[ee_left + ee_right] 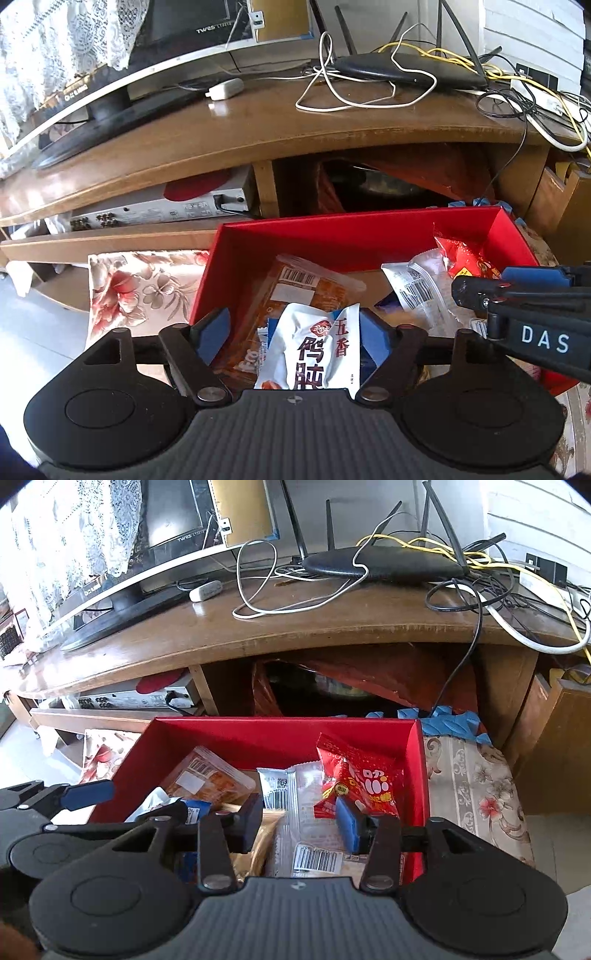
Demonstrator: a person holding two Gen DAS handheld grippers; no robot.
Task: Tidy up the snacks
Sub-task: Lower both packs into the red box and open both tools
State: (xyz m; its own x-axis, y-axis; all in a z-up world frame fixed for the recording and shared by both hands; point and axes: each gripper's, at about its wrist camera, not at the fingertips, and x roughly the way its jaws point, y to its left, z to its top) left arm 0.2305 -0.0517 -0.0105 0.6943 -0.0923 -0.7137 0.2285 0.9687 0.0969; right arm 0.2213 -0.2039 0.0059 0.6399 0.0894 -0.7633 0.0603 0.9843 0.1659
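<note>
A red box [332, 236] [280, 734] holds several snack packets. My left gripper [299, 332] hangs open over its left part, with a white packet with Chinese writing [314, 350] lying loose between the spread fingers. Under it lies an orange packet [314, 291] [207, 779]. My right gripper [299, 819] is open above the box's right part, over clear barcoded packets [310, 834] and a red packet [358, 779] [461, 258]. The right gripper shows in the left wrist view [480, 291] at the right edge. The left gripper's fingers [86, 794] show at the left of the right wrist view.
The box sits on a floral cloth [140, 284] [476, 775] before a wooden TV stand [295, 136]. On the stand are a TV [110, 74], a black router [406, 70] and tangled cables [480, 590]. A silver device [166, 210] sits on the shelf under the top.
</note>
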